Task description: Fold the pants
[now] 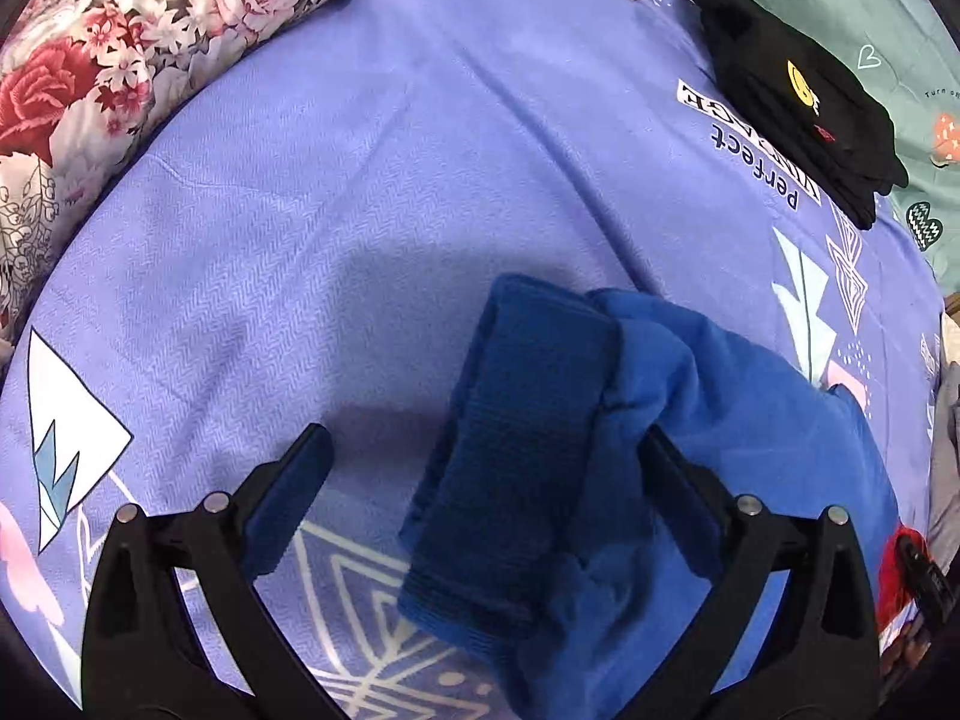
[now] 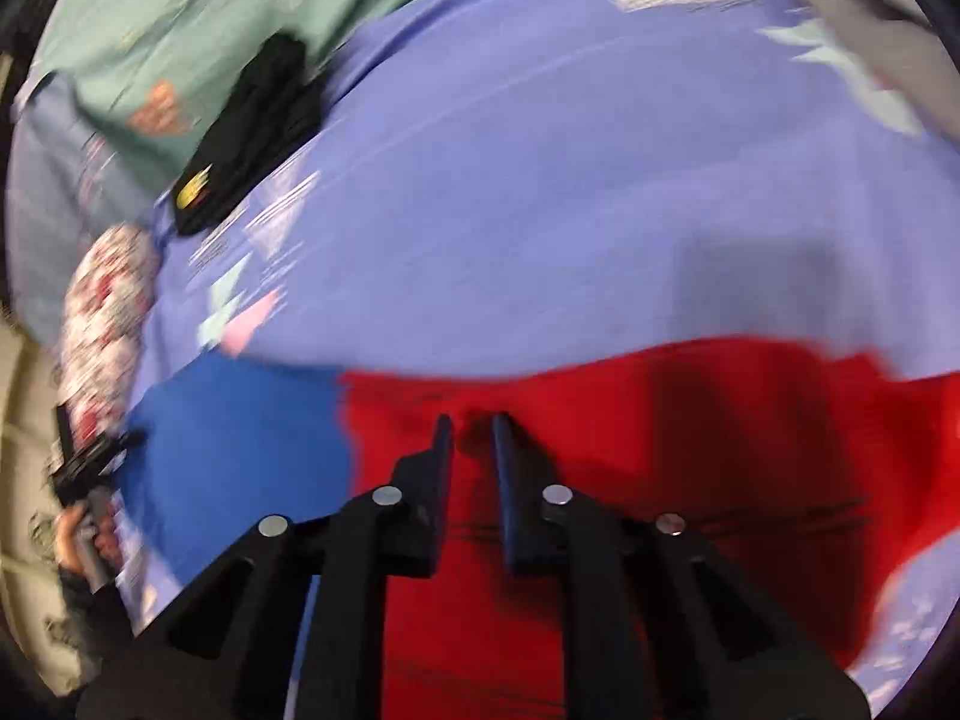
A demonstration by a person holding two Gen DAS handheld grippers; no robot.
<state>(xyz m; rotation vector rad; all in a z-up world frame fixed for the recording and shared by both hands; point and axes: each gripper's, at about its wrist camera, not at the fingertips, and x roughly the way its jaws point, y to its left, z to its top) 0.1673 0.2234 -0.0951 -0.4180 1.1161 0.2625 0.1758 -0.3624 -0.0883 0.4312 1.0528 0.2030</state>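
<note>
Left gripper (image 1: 486,450) points steeply down at a bed, its black jaws spread wide, with blue padded fingers (image 1: 288,504) on either side of the pants (image 1: 600,450). No pad presses the cloth. These pants are soft fleece-like fabric, blue on this end, with a darker ribbed cuff (image 1: 516,438) bunched and folded over between the jaws. They lie rumpled on a lavender bedsheet (image 1: 360,180) with a fine woven zigzag texture and printed geometric shapes. A folded black garment (image 1: 798,96) with a small yellow smiley patch sits well apart at the sheet's far edge, beside a floral quilt (image 1: 120,48).

Right gripper (image 2: 471,426), seen in a motion-blurred view, also tilts downward. Its jaws are nearly together, a thin gap between the fingertips, hovering over the pants' red half (image 2: 660,420); whether cloth is pinched cannot be told. Red and blue halves meet in a straight seam left of the jaws. A hand (image 2: 90,534) grips the other tool's handle at the left edge.
</note>
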